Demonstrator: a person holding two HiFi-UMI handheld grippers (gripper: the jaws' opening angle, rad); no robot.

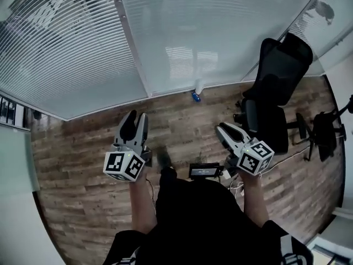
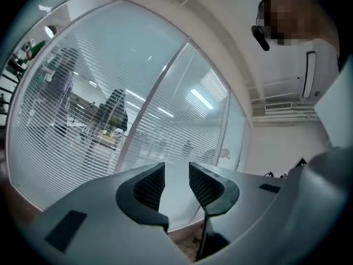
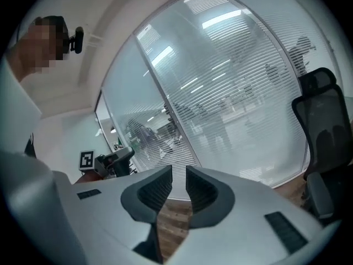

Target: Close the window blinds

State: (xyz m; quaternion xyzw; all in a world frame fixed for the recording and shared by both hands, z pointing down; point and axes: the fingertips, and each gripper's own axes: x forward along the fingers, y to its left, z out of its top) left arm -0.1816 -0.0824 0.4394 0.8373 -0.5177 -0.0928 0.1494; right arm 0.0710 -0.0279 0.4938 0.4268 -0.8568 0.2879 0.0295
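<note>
The blinds [image 1: 71,43] cover the glass wall straight ahead, beyond both grippers. The left pane's slats are tilted open enough to see the room behind, so closing has not begun. This looks like the approach step. The left gripper [image 1: 138,116] hovers over the floor [image 1: 83,164] with its jaws spread and nothing between them. The right gripper [image 1: 225,128] is empty too, with a narrow gap between its jaws, near the chair [image 1: 273,93]. The next move calls for finding a wand or cord, perhaps by the post [image 1: 132,37]. None is clearly visible.
</note>
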